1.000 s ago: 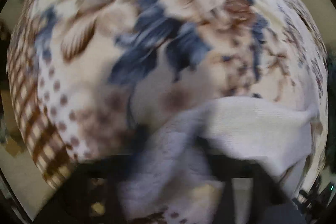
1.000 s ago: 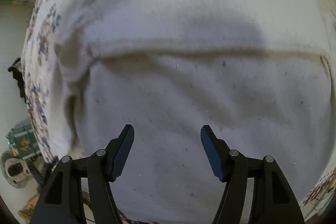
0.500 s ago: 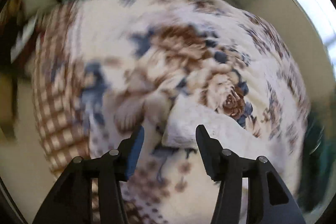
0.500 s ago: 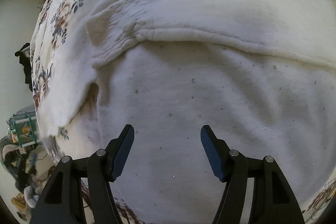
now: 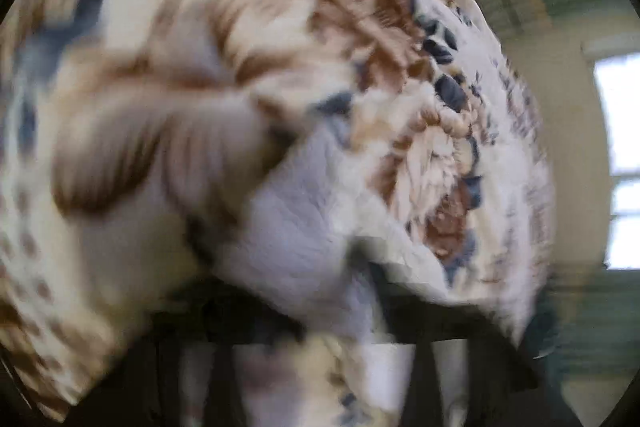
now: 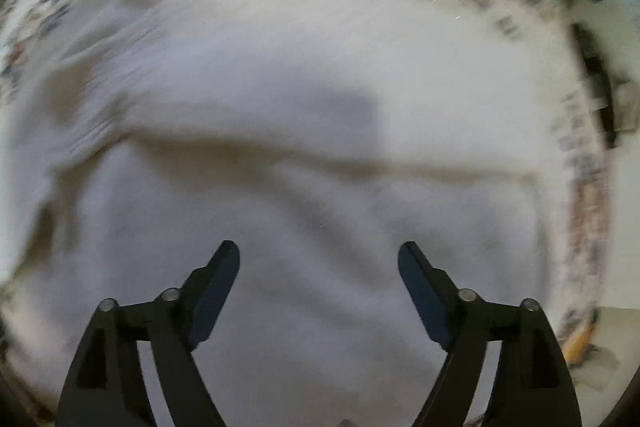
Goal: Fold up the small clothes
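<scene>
Currently the white knit garment (image 6: 320,155) lies on the floral blanket (image 5: 360,27), one fold visible, further folds pending. Left hand-held gripper (image 5: 320,323) has just closed, pinching its edge; right hand-held gripper (image 6: 319,267), just widened, is spread above it.

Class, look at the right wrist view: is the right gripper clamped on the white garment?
No: the right gripper stands wide open above the white garment, nothing between its fingers.
</scene>
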